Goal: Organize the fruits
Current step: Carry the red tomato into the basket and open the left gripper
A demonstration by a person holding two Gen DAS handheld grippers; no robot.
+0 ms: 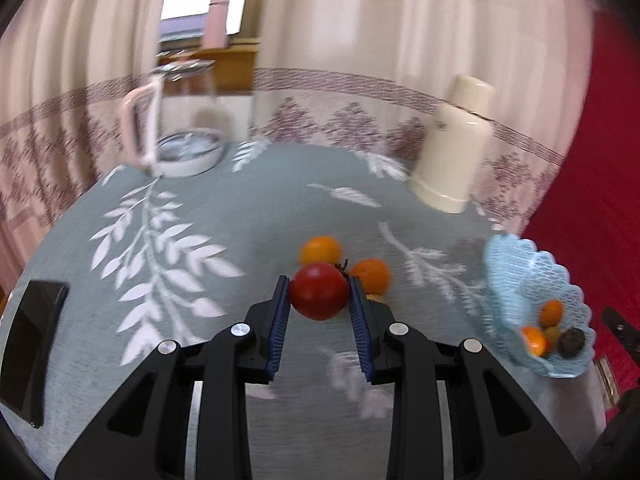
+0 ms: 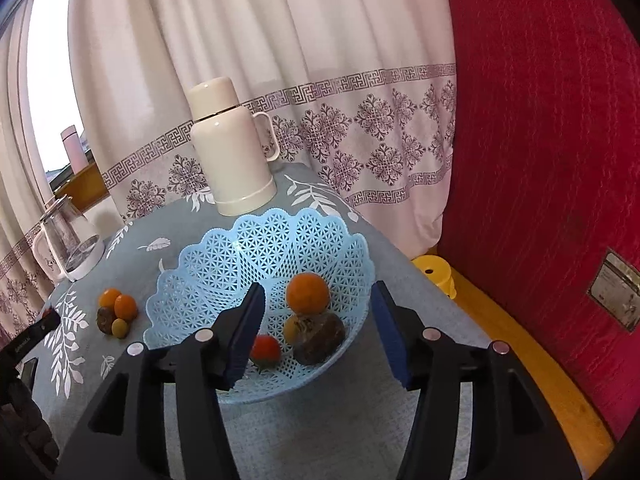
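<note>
The left gripper (image 1: 319, 294) pinches a red tomato (image 1: 319, 290) between its blue-padded fingers (image 1: 280, 320), the fruit held clear above a grey-green tablecloth (image 1: 224, 216) printed with white leaves. Just behind the tomato, two oranges (image 1: 321, 251) lie on the cloth, with a small yellowish fruit (image 1: 375, 297) peeping out beside the right-hand one. In the left wrist view, a dark phone (image 1: 32, 348) lies flat at the table's near left edge.

The right gripper (image 2: 318, 304) hovers over a pale blue lattice basket (image 2: 224, 264), its jaws spread with nothing between them. Inside the basket sit an orange (image 2: 307, 293), a small red-orange fruit (image 2: 265, 350), a dark brown fruit (image 2: 319, 338) and a yellowish fruit (image 2: 294, 327) tucked against it. In the right wrist view, the remaining loose fruit cluster on the cloth just left of the basket: the two oranges, a small green-yellow piece and a dark round fruit (image 2: 105, 316).

Behind the basket stands a cream thermos flask (image 2: 230, 152), upright, its handle turned to the right. At the table's far left corner stands a glass kettle (image 1: 176, 120) with a pale handle. Patterned cream curtains (image 2: 280, 60) hang beyond the table, parted over a bright window where a pink bottle (image 1: 218, 20) stands on the sill. A red quilted surface (image 2: 540, 140) fills the right, with a yellow stool (image 2: 436, 274) low beside it.
</note>
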